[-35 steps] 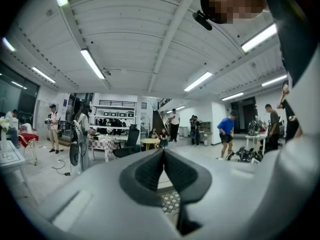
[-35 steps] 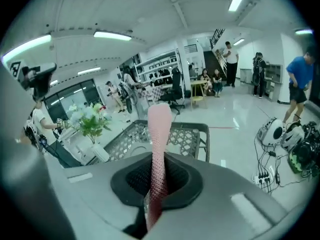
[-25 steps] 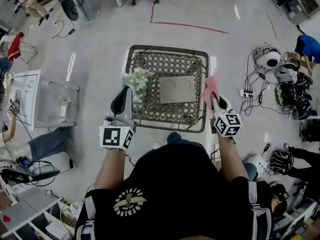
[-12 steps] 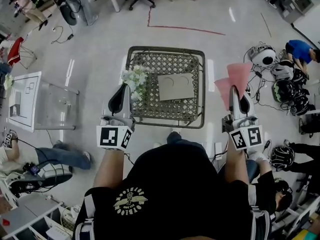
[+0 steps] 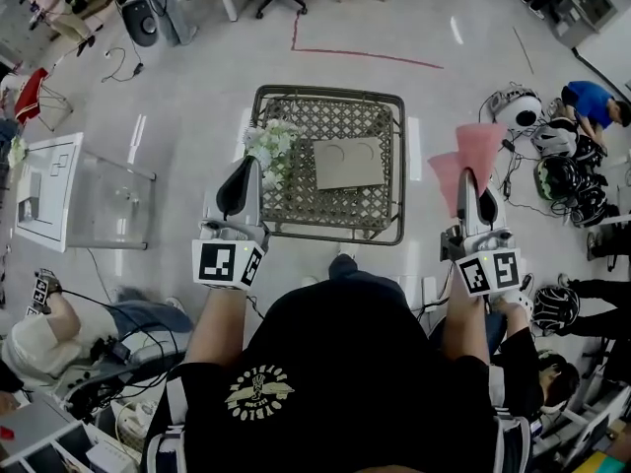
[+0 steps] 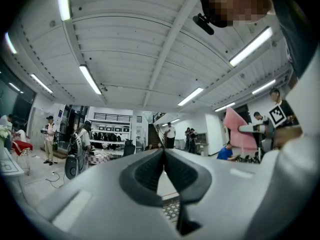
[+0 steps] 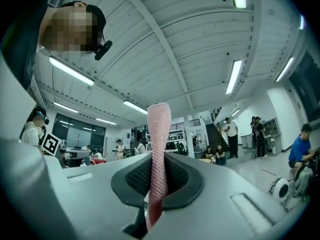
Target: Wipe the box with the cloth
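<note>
Pinching the cloth (image 7: 159,126), right gripper (image 7: 159,164) fingers clamp; left gripper (image 6: 163,156) fingers touch, empty.

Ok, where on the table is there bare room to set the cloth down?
Two bare strips of table: the far one, behind the flowers and the box, and the near one, between the box and the front rim. The left side is crowded: the flowers sit close beside the box.
</note>
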`<state>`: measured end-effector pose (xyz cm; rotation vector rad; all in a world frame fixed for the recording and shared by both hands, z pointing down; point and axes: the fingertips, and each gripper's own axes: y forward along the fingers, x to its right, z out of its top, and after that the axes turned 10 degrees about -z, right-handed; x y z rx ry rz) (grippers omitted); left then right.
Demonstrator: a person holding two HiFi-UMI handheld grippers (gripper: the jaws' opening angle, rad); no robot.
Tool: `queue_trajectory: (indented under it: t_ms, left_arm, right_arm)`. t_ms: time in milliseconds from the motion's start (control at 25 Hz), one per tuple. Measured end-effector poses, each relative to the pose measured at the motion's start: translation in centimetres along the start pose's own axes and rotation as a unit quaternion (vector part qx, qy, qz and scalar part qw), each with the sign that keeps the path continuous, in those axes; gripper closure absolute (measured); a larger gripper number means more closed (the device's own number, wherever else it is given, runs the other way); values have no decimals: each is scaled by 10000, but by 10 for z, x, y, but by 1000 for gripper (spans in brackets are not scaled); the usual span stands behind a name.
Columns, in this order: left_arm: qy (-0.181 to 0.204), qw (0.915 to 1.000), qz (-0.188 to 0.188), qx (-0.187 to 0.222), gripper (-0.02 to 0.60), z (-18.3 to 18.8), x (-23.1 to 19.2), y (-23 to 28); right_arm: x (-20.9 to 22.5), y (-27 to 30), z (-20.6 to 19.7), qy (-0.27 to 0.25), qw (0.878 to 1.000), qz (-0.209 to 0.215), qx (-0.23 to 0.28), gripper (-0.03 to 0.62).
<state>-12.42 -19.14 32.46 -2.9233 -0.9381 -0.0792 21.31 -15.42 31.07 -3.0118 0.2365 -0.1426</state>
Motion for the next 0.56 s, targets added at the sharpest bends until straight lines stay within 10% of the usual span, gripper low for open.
queue_trajectory:
  t_ms: [560]
  left_arm:
    - [-97, 9999, -38, -58, 581, -9, -18, 5]
  right_arm:
    - [-7, 18, -6, 136, 9998, -26, -173, 577]
